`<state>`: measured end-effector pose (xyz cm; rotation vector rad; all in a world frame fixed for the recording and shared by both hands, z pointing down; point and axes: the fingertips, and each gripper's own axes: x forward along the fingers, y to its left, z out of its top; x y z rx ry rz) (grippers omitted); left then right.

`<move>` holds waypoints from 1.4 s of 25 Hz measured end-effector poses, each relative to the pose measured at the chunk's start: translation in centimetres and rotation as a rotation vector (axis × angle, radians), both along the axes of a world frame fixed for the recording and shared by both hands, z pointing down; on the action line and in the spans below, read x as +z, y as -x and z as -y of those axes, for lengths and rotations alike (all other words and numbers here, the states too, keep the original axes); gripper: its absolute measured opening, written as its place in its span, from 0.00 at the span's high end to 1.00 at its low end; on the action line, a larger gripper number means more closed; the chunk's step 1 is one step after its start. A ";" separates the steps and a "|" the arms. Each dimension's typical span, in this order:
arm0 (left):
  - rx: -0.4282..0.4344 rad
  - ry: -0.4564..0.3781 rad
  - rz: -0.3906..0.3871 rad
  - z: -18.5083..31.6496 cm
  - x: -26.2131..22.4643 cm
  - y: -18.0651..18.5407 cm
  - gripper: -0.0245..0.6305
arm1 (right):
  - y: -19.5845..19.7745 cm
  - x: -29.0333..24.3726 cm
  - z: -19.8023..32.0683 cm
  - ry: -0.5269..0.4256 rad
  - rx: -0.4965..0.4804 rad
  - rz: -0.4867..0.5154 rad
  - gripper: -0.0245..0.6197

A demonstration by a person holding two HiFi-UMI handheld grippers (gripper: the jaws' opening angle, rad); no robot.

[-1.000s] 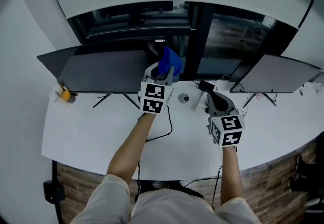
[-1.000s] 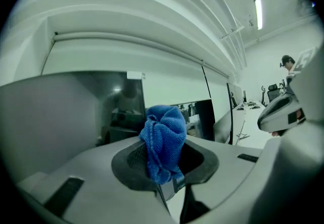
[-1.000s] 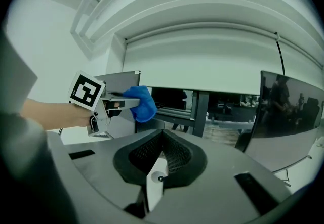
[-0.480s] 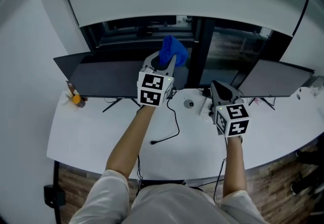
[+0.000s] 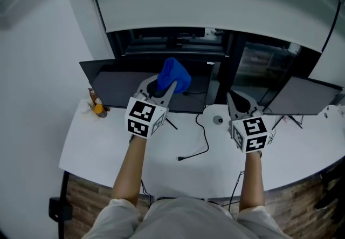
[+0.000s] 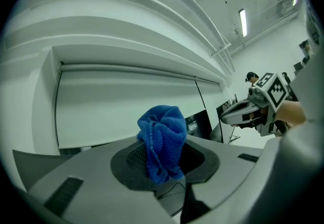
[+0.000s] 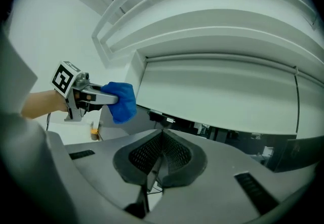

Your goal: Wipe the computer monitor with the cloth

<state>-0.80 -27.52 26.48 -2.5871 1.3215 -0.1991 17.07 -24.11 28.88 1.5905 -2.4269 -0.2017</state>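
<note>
Blue cloth (image 5: 173, 74) between left tool's (image 5: 164, 88) jaws

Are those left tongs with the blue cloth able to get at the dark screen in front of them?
Probably yes. The left tongs hold the cloth up before the monitor, and nothing stands between them.

bright, even overhead light from a ceiling strip lamp (image 6: 243, 21), strong fisheye bending, dark vignetted corners.
</note>
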 end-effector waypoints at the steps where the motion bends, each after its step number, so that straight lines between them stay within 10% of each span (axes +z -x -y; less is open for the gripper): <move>1: -0.009 -0.003 0.000 -0.6 0.3 1.1 0.79 | 0.8 0.0 -0.1 -0.001 -0.008 -0.002 0.94; 13: -0.065 0.006 -0.009 -4.9 4.6 7.6 0.79 | 7.2 2.6 -1.4 0.029 -0.093 -0.010 0.94; 35: -0.038 0.009 0.047 -4.5 5.4 6.4 0.78 | 9.4 3.9 -0.6 0.043 -0.091 -0.067 0.94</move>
